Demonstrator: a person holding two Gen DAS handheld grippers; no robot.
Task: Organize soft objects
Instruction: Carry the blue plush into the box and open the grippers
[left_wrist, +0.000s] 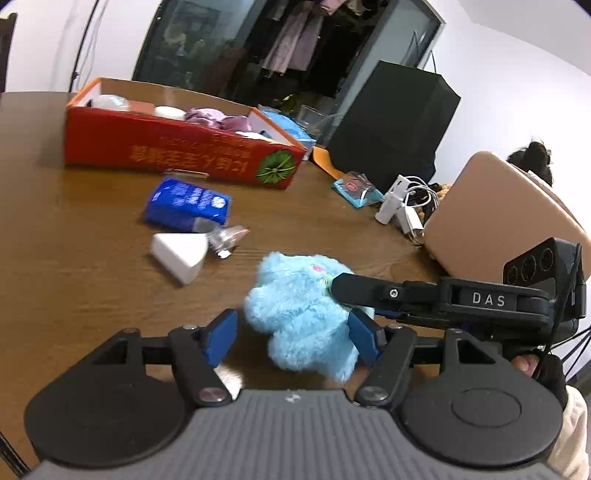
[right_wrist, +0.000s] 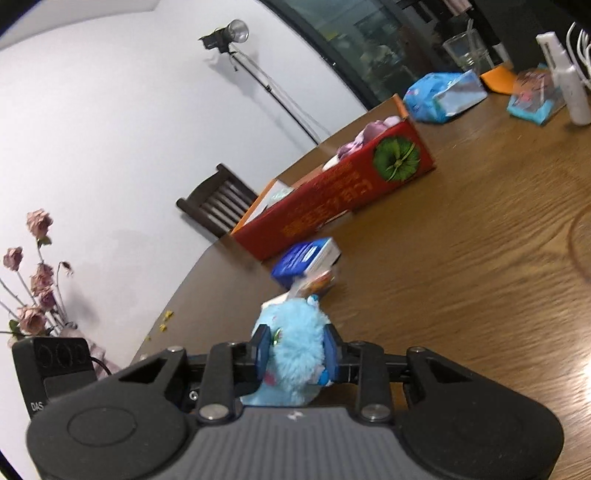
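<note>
Near the front edge of the wooden surface (left_wrist: 92, 295), blue plush toy (left_wrist: 303, 314) pinched between right gripper (right_wrist: 295, 350) fingers; left gripper (left_wrist: 291, 336) fingers spread wide around it, not clamping; far left, red box (left_wrist: 177, 147) with soft items, blue packet (left_wrist: 186, 203) nearer

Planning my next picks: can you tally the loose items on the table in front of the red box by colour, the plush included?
Light blue: 1, the plush toy, held by the right gripper
Dark blue: 1, the tissue pack
White: 1, the wedge-shaped block
Silvery: 1, the crumpled wrapper
Total: 4. The left gripper is open around the plush.
</note>
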